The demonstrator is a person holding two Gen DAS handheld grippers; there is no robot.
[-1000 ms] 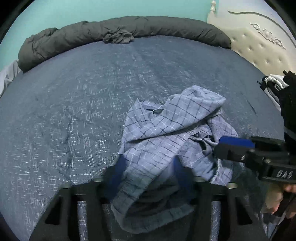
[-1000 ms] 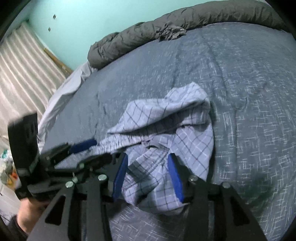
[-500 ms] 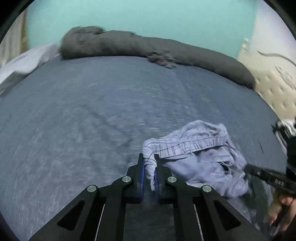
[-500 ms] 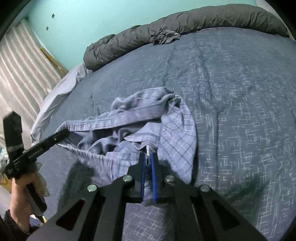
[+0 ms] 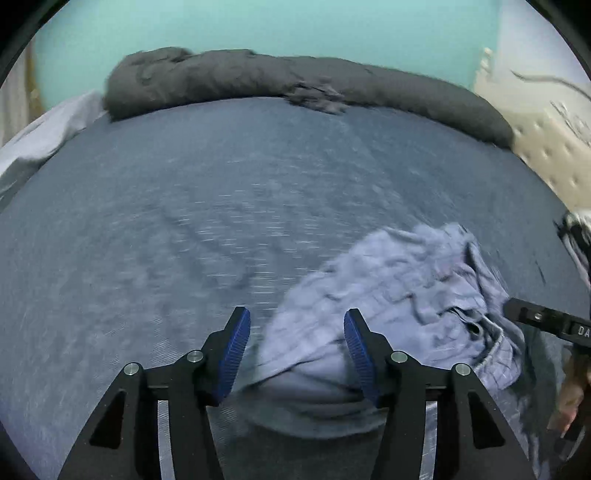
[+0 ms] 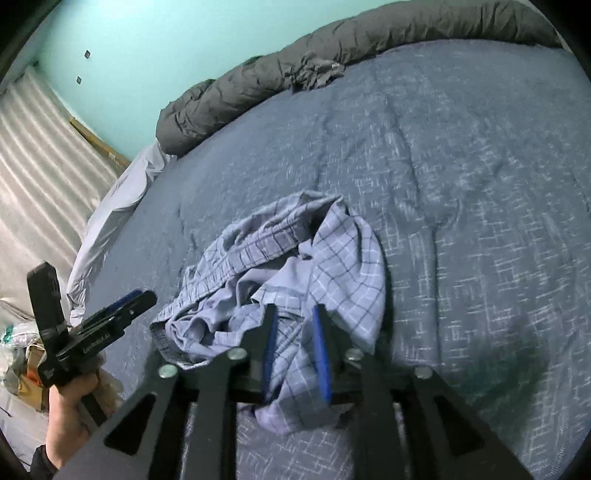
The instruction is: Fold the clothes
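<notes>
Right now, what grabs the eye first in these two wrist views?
A crumpled light-blue checked garment lies heaped on the dark blue flecked bedspread, part of it between the open blue-padded fingers of the right gripper. The left gripper is open too, over the garment's near edge. Behind, a long rolled grey duvet lines the far side of the bed against a turquoise wall.

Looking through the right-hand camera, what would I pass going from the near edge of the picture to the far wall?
Right gripper, jaws open over the cloth → crumpled blue checked garment → bare blue bedspread → rolled grey duvet → turquoise wall.
</notes>
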